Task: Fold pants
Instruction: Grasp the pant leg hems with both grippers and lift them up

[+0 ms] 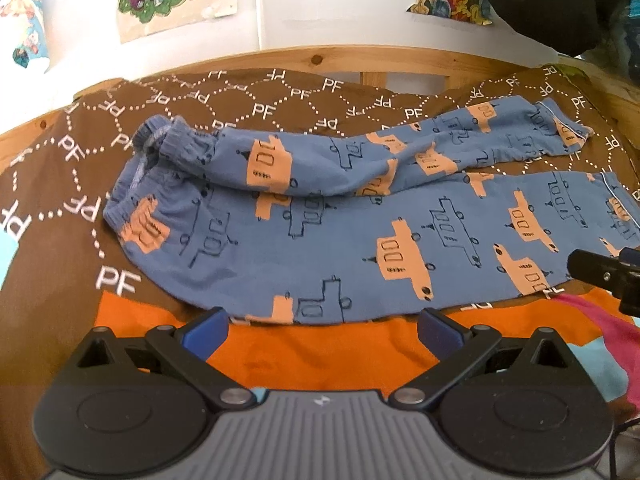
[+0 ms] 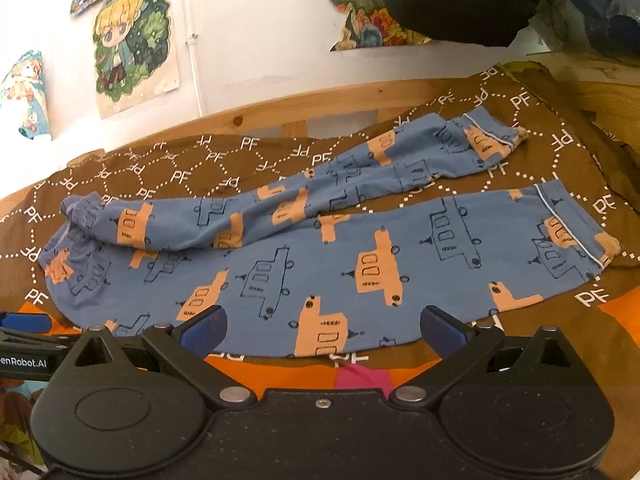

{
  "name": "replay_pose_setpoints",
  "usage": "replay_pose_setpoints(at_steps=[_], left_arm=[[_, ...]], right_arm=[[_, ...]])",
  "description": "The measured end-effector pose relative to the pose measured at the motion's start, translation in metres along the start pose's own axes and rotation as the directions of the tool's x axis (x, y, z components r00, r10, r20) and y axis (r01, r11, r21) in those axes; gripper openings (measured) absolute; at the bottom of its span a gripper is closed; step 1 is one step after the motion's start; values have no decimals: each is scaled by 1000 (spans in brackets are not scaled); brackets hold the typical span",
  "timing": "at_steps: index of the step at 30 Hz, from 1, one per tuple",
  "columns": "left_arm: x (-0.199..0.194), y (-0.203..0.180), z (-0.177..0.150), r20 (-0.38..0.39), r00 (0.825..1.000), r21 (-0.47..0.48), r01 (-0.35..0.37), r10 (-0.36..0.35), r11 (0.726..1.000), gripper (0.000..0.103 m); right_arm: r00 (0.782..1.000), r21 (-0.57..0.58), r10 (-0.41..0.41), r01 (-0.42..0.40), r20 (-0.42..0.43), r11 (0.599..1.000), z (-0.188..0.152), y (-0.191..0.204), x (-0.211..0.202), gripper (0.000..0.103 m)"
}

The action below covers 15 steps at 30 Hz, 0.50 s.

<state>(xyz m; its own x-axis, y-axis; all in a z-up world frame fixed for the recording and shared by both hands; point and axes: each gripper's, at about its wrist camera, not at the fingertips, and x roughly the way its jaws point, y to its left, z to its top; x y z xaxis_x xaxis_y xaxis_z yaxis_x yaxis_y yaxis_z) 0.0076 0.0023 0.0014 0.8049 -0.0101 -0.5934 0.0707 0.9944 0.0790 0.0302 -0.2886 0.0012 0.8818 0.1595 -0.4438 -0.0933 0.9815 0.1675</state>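
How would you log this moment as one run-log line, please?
pants: flat, unfolded, far leg rumpled | left gripper: open, empty | right gripper: open, empty

1. The pants (image 1: 320,240) lie on the blanket (image 1: 280,96), waistband (image 1: 132,184) to my left, hems to my right.
2. The near leg (image 2: 380,272) lies flat; the far leg (image 2: 320,192) lies behind it, overlapping it near the waist and splaying away toward the hems.
3. My left gripper (image 1: 322,332) sits before the pants' near edge, close to the waist end.
4. My right gripper (image 2: 322,330) sits before the same edge, further right.
5. The headboard (image 1: 400,60) runs behind the blanket, with the wall (image 1: 320,0) behind it.
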Motion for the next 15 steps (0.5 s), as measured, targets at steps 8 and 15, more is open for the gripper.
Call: replay_pose_setpoints(at_steps=[8, 15], left_arm=[[4, 27, 70, 24, 1000, 85, 17, -19, 996, 103], [5, 74, 188, -3, 999, 190, -51, 52, 981, 103]], right_arm=[[985, 51, 157, -161, 71, 986, 27, -14, 0, 103], [976, -132, 218, -215, 10, 968, 98, -13, 24, 103]])
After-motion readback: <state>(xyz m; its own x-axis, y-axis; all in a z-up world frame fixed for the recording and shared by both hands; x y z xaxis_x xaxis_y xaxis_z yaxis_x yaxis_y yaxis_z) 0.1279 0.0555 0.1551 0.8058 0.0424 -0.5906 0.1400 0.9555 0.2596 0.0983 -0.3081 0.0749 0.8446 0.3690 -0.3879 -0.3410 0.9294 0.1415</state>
